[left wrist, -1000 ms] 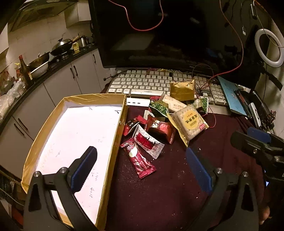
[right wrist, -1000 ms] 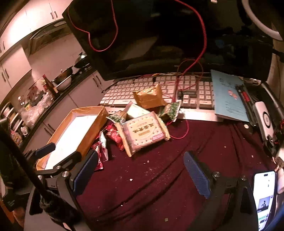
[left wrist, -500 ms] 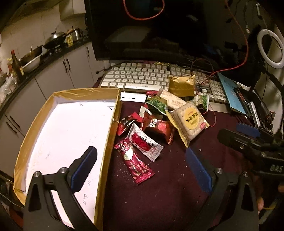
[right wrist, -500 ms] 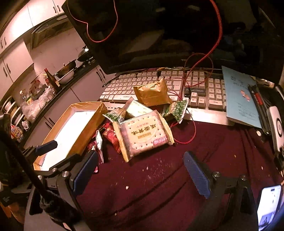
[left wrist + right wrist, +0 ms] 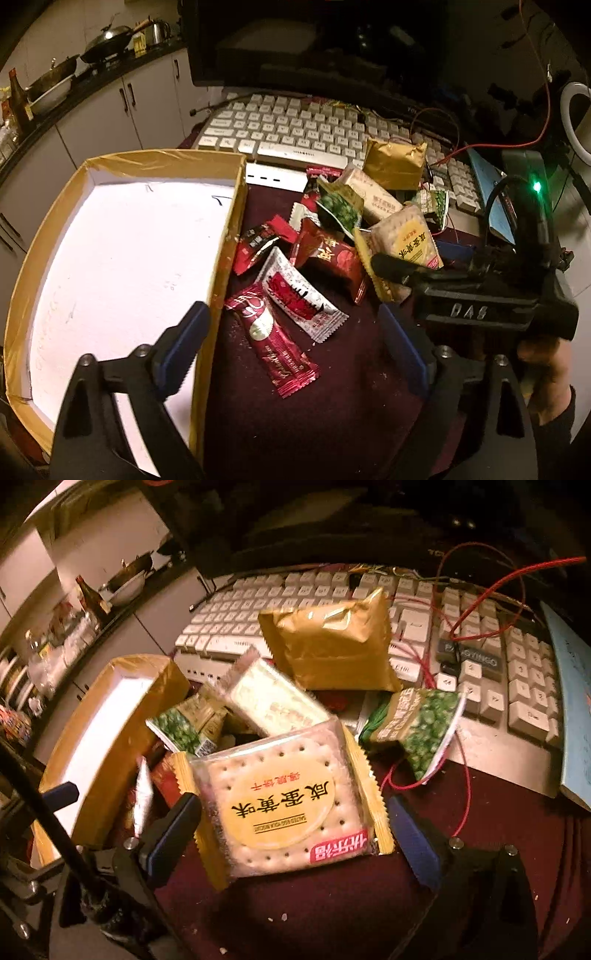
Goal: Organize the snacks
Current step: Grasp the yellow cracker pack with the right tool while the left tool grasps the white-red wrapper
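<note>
Since a second ago, our right gripper (image 5: 291, 819) has closed in on the square clear-wrapped cracker packet (image 5: 284, 801), lower centre of frame, jaws spread and straddling it. We should pinch its edges squarely. Left gripper (image 5: 295, 343) hangs open beside the gold-edged white tray (image 5: 221, 273).

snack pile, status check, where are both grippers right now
Right gripper open, straddling clear square cracker packet. Left gripper open, empty, over long red snack bar wrapper. Gold-edged white tray holds nothing. Red cable loops beside the packet.
</note>
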